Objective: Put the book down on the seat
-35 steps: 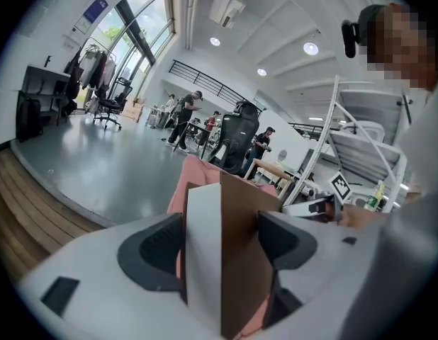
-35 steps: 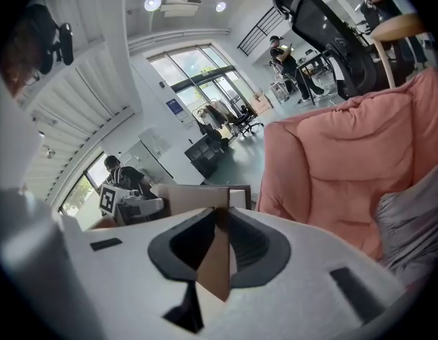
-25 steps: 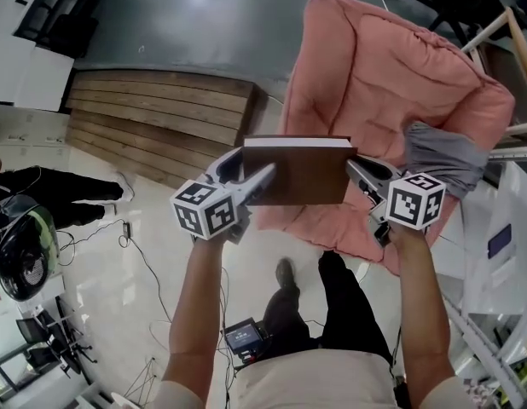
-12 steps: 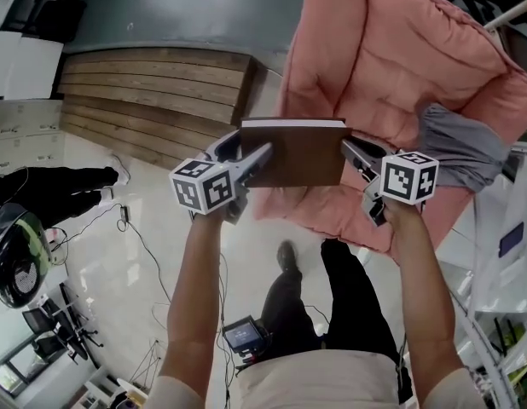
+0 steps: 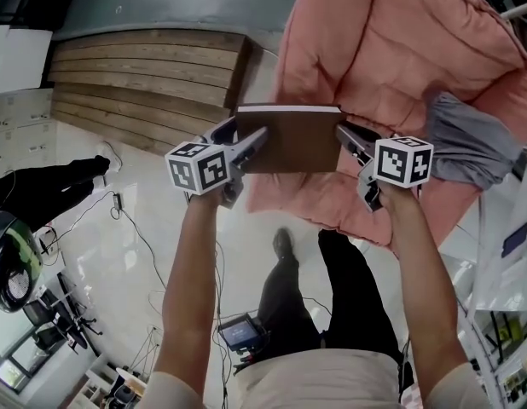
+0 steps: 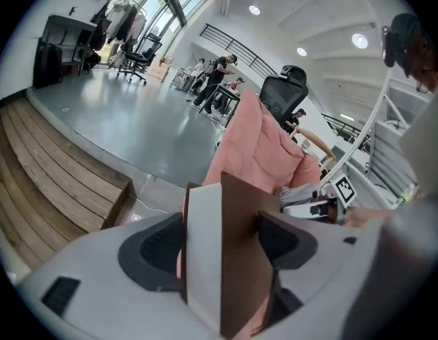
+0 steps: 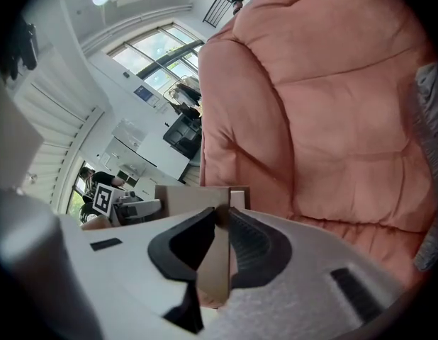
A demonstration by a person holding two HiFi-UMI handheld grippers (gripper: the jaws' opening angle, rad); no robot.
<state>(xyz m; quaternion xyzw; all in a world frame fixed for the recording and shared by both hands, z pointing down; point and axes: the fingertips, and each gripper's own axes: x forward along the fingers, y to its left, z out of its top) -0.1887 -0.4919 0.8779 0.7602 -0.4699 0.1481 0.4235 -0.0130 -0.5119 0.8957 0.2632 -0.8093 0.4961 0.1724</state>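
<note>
The book [image 5: 289,139] is in the air, held roughly level by its two short ends. Its brown cover faces up and its long axis runs side to side between the tools. The left tool [image 5: 251,146] is pinched on the left end, pads pressed against cover and page block. The right tool [image 5: 345,136] is pinched on the right end.

The seat [image 5: 391,49], a pink padded chair, lies ahead of the book and off to the right, so the right tool is the nearer one. From this steep view it is hard to say how far above the padding the book sits.

A grey cloth [image 5: 468,143] lies on the seat just right of the right tool. The free padding is therefore forward of the book's far long edge, not sideways.
</note>
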